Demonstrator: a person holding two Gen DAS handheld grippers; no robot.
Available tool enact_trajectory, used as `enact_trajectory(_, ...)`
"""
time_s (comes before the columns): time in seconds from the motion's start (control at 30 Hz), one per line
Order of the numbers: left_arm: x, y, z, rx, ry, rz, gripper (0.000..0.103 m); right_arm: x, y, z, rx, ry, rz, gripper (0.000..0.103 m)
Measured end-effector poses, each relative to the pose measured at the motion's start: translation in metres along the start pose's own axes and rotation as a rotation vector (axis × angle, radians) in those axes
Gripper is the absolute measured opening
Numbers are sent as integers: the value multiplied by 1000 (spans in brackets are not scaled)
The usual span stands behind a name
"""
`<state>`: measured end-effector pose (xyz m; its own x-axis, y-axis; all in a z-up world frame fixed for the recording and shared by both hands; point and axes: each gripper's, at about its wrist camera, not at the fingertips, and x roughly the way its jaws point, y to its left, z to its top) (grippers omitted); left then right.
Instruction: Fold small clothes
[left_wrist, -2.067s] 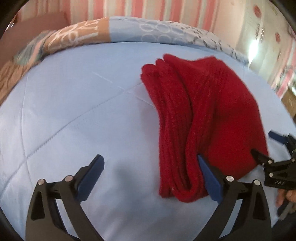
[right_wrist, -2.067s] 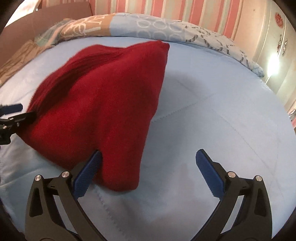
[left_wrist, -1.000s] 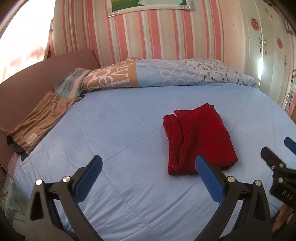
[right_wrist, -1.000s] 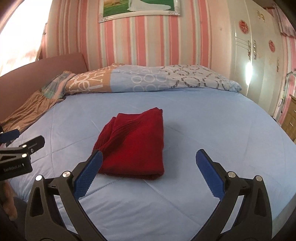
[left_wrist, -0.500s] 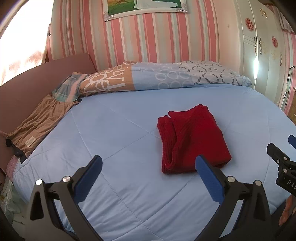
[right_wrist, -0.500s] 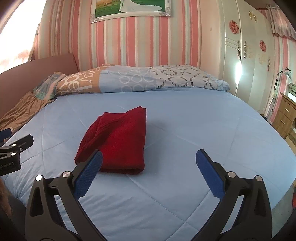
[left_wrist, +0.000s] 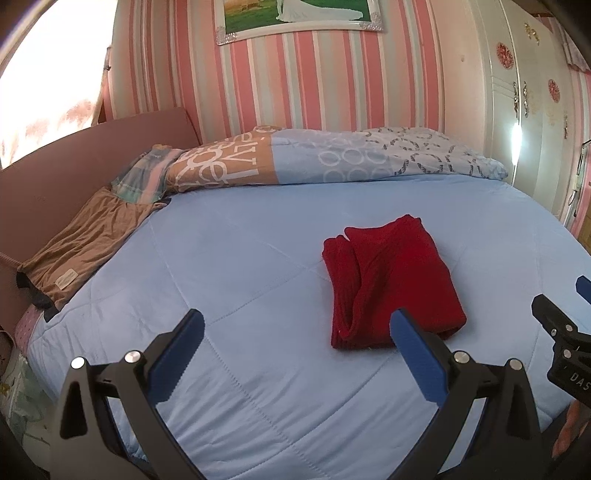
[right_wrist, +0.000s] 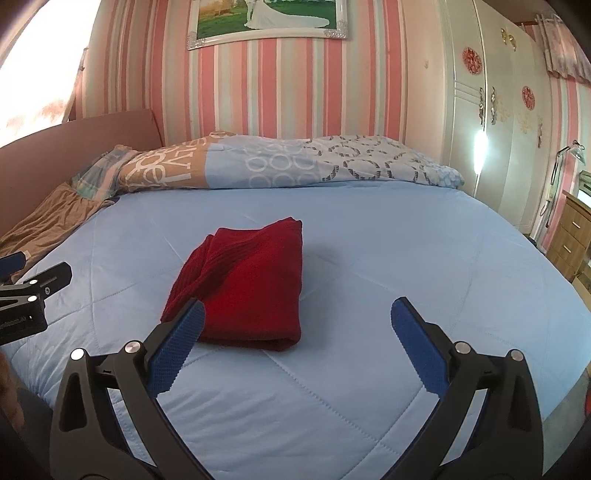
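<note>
A folded red knit garment (left_wrist: 391, 280) lies flat on the light blue quilt (left_wrist: 240, 258); it also shows in the right wrist view (right_wrist: 247, 291). My left gripper (left_wrist: 295, 332) is open and empty, held back from the garment's near left edge. My right gripper (right_wrist: 297, 321) is open and empty, held back from the garment's near right edge. The right gripper shows at the right edge of the left wrist view (left_wrist: 561, 317), and the left gripper shows at the left edge of the right wrist view (right_wrist: 26, 284).
A patterned duvet roll (right_wrist: 280, 162) lies along the head of the bed. A brown garment (left_wrist: 85, 243) lies at the bed's left side by the brown headboard (left_wrist: 74, 166). A white wardrobe (right_wrist: 498, 110) and a wooden drawer unit (right_wrist: 572, 236) stand to the right.
Both grippers have pulled back and up from the folded red garment, which stays on the quilt. Both stay open and empty.
</note>
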<state>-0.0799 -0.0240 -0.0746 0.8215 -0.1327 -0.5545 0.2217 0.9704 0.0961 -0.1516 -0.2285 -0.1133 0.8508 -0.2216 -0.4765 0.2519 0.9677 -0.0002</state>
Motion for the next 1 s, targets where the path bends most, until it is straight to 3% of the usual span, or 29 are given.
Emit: enact_trajectory(1.0,2,-2,-5,3,8,-10,101,2,-2,-2,2,1,-17,100)
